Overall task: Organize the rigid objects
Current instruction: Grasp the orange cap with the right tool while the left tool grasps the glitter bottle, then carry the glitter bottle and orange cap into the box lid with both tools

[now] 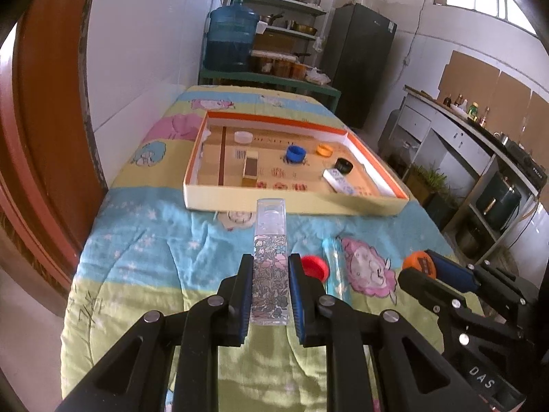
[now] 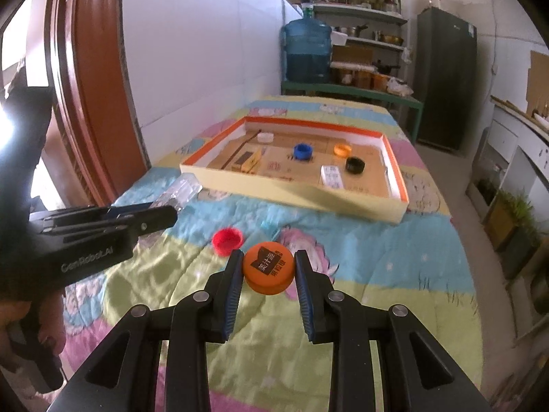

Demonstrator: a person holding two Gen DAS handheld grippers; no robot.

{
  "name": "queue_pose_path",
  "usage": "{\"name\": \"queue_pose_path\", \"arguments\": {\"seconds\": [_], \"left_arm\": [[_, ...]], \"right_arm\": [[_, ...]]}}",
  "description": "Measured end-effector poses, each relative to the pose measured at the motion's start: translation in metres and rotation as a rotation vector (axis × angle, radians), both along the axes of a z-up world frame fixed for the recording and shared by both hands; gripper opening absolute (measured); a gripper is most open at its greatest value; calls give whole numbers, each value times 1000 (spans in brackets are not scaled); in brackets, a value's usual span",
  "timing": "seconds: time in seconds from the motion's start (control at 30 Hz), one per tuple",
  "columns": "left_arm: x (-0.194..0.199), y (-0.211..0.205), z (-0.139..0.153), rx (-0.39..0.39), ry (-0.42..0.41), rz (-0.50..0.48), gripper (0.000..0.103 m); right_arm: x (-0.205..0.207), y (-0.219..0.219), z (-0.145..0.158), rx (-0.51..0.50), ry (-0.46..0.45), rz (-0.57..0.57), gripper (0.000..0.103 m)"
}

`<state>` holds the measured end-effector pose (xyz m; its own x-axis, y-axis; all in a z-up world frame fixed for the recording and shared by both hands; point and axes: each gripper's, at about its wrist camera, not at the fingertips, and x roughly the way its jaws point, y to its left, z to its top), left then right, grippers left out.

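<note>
We see the left gripper (image 1: 269, 262) clamped on a clear floral-print box (image 1: 270, 261), frame centre. The right gripper (image 2: 267, 267) pinches an orange cap (image 2: 268, 272) with printed characters, unreadable to us. "GenRobot.AI" reads on the left tool's side. A red cap (image 2: 226, 240) sits left of it; the tray's near rim (image 2: 291, 195) is well beyond, bedspread (image 2: 394, 274) open between.

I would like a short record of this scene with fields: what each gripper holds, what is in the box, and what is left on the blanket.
left gripper: shut on a clear flowered case
right gripper: shut on an orange cap with printed characters
box: shallow, orange rim, lies open on the blanket
in the box: white lid, blue cap, small orange cap, black cap, brown carton, white packet
left on the blanket: red cap, clear tube
</note>
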<state>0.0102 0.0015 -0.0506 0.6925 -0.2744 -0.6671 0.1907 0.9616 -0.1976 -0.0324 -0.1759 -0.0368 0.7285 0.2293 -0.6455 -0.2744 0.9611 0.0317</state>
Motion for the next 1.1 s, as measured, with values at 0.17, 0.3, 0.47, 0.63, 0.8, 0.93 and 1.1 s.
{"name": "queue_pose_path", "arguments": {"seconds": [0.17,0.3,0.47,0.63,0.8,0.93,1.1], "left_arm": [[11,1,9,-4,-21,5,20],[25,4,15,0,-38,16,20],[45,12,19,11,-41,28,20],[67,17,24,29,-44,36,20],[87,21,26,39,-41,48,20],[101,21,25,45,-33,54,20],[116,17,28,59,-33,52,20]], "right_arm": [[18,1,13,-1,-30,4,31],[34,5,18,-15,-45,12,31],[54,8,19,-11,-34,30,31],[74,11,22,-29,-40,39,31],[95,11,28,-18,-37,50,31],[110,11,30,-17,-34,59,31],[131,12,31,-6,-25,69,30]]}}
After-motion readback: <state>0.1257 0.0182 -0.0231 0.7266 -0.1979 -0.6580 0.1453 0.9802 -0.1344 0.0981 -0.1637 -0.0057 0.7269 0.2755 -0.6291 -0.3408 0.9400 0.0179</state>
